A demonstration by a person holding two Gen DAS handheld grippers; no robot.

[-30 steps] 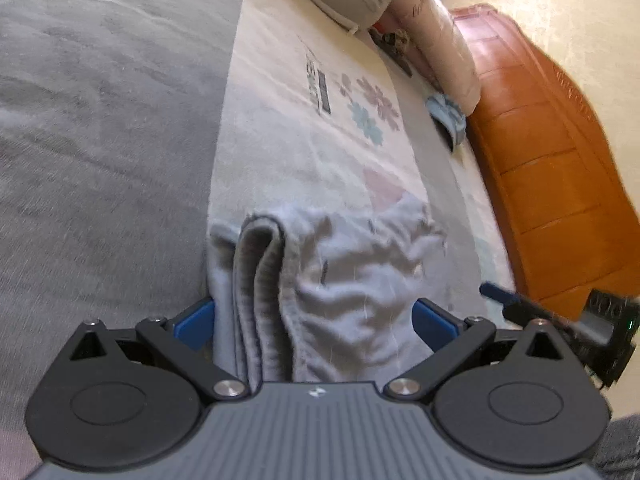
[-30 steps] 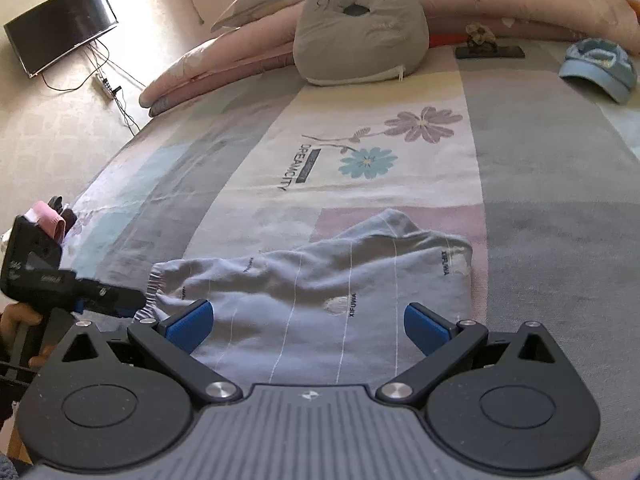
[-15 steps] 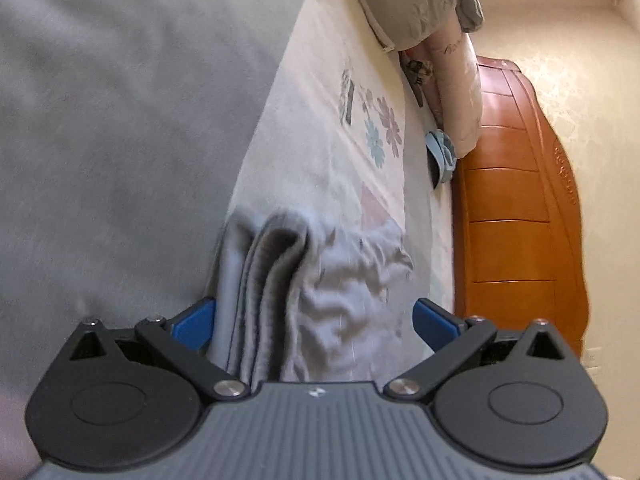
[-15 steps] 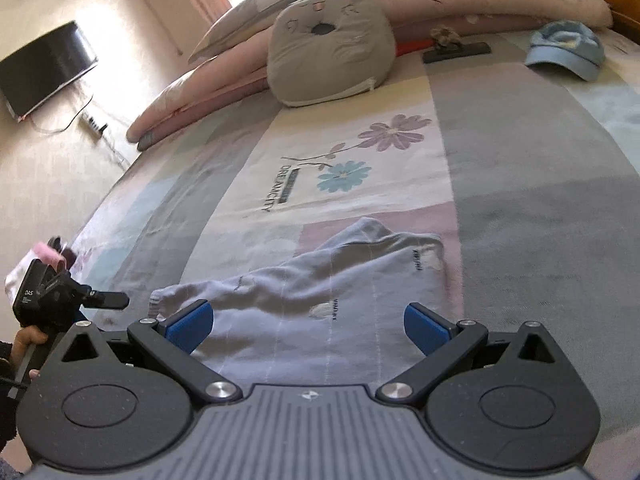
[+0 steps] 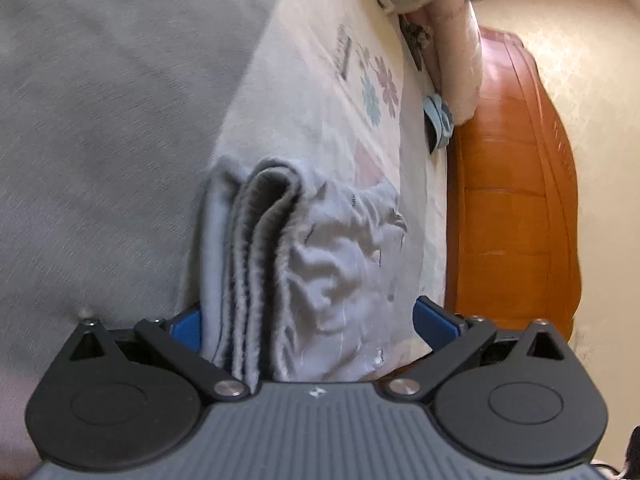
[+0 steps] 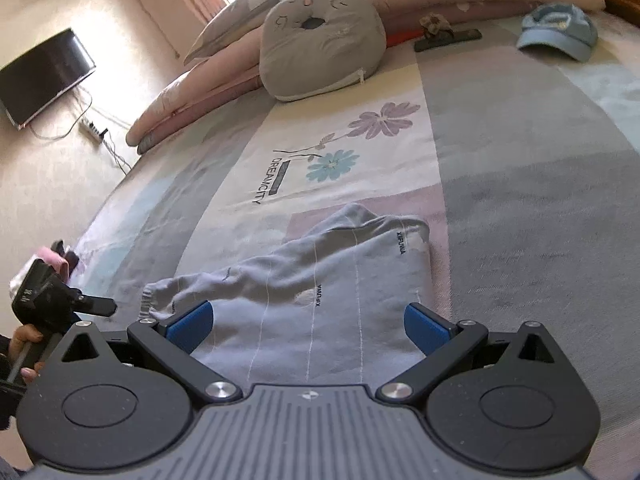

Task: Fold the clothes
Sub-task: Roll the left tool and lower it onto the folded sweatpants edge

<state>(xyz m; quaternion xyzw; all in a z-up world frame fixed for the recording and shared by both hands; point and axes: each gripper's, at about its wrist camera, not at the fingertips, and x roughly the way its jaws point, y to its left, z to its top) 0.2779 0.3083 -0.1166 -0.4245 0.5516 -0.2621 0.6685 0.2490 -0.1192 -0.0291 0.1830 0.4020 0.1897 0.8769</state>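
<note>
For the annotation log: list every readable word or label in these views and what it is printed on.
"DREAMCITY": bedspread, beside the flower print.
"XIFUNIA", roughly; small, uncertain: repeated on the grey garment.
White marking on the left gripper body: too small to read.
Left wrist view: bedspread print blurred, unreadable.

bedspread open beyond trousers | far: cushion, cap

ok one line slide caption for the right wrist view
Open right claw over grey trousers lying on the patterned bed.

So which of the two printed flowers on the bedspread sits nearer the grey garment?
The blue flower; the purple flower lies farther up, toward the grey cushion.
</note>
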